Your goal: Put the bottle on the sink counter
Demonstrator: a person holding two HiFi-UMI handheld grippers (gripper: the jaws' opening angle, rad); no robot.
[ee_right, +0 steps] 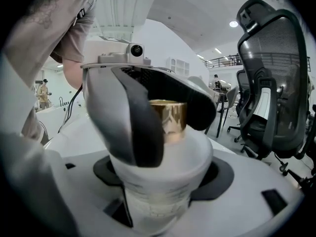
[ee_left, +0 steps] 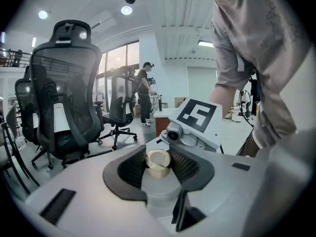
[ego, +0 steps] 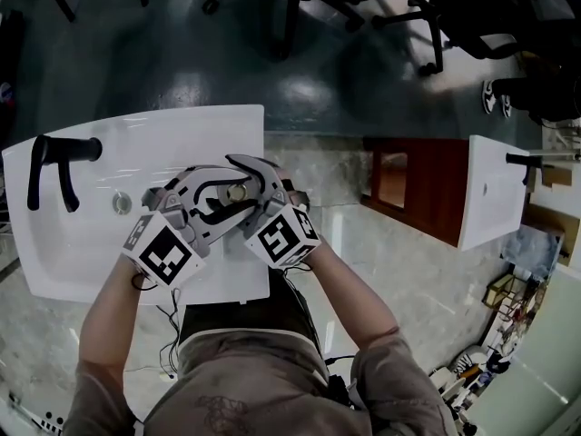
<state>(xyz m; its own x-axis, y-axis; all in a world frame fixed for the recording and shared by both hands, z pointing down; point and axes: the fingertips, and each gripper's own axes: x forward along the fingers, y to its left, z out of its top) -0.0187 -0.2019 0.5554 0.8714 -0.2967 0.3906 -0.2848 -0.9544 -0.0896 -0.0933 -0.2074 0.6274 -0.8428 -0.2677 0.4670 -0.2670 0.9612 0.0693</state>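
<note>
The bottle (ego: 238, 192) was a small white one with a shiny gold cap. It looked light and rigid, and its smooth sides probably made it slippery under hard pads. Whether it was glass or plastic could not be told, so it was best treated as breakable. The broad body below the shoulder seemed the safer place to take hold. The narrow cap offered little surface and might turn or pull loose if it carried the weight alone. In the head view the bottle sat at the middle of the frame, over the right-hand part of the white sink (ego: 136, 143). The black faucet (ego: 59, 166) was well to its left and the marbled counter (ego: 336, 189) just to its right. No view showed whether it rested on anything. Both tools met on it from below in that frame. In the left gripper view, the left gripper (ee_left: 159, 169) had its dark ribbed pads set partway apart and closed against the gold cap, with the white shoulder just beneath them. In the right gripper view, the right gripper (ee_right: 165, 177) stood wider, with its pads on either side of the white body and apparently pressed to it. The other tool's fingers wrapped the cap directly above.
</note>
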